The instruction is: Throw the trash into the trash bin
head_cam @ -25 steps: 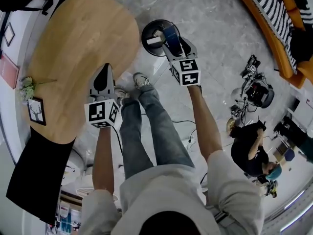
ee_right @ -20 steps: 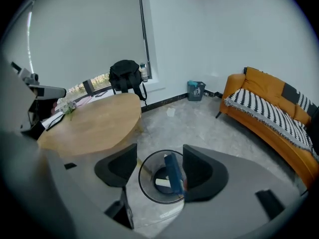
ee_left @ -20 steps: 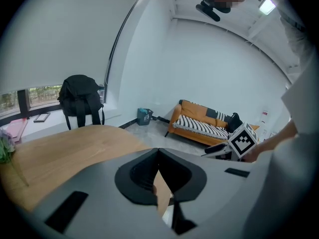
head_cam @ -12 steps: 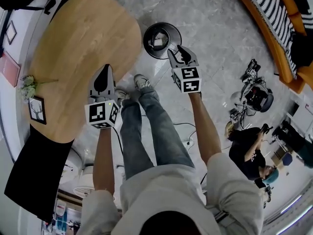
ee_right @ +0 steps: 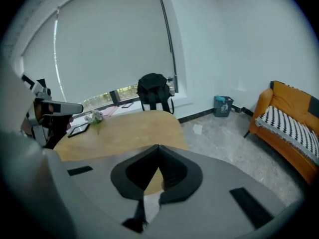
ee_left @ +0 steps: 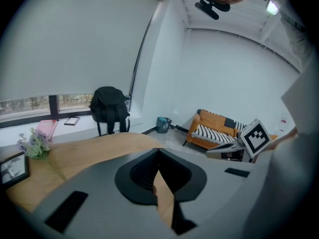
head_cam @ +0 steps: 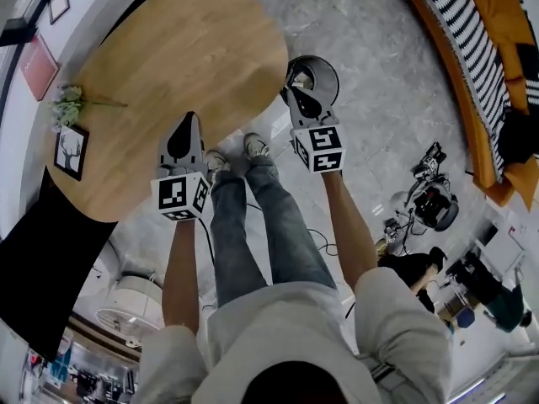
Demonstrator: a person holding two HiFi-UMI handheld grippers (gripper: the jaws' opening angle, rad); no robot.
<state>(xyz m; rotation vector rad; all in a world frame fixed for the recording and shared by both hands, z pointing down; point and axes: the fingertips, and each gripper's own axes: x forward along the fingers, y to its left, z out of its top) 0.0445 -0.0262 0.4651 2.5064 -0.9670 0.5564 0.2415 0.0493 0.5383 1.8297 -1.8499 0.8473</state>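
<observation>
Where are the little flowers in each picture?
Head view: the flowers are at the left, by the edge of the wooden table, just above the picture frame.
Left gripper view: far left, above the frame's corner.
Right gripper view: left of centre, on the table's far side.
Shared landmark: the wooden table.

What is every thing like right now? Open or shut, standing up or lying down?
left gripper: shut, nothing between the jaws.
right gripper: jaws have just been closing, now shut, nothing between them.
trash bin: upright, no lid on.
window blind: pulled down almost to the sill.
backpack: standing upright by the window.
picture frame: propped up.
</observation>
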